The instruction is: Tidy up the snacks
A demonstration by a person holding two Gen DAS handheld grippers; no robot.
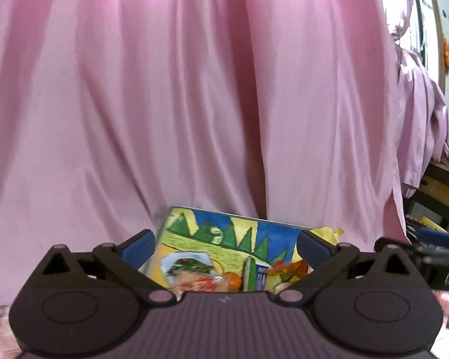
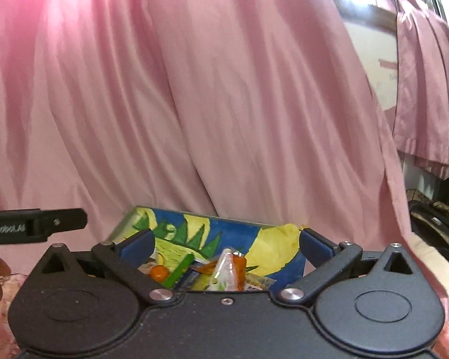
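A painted box point(image 1: 224, 233) in yellow, green and blue sits low in the left wrist view, just past my left gripper point(image 1: 224, 243). It holds several snack packets point(image 1: 200, 278) and an orange round item point(image 1: 235, 281). The left jaws stand wide open and empty. The same box point(image 2: 194, 230) shows in the right wrist view with packets point(image 2: 227, 272) and a yellow bag point(image 2: 275, 248) inside. My right gripper point(image 2: 226, 243) is wide open and empty in front of it. The box floor is hidden by both gripper bodies.
A pink curtain point(image 1: 194, 89) hangs close behind the box and fills both views point(image 2: 224, 89). The right gripper's body point(image 1: 434, 257) shows at the right edge of the left wrist view, the left gripper's body point(image 2: 30, 224) at the left edge of the right wrist view. A floral cloth point(image 2: 3, 299) lies below.
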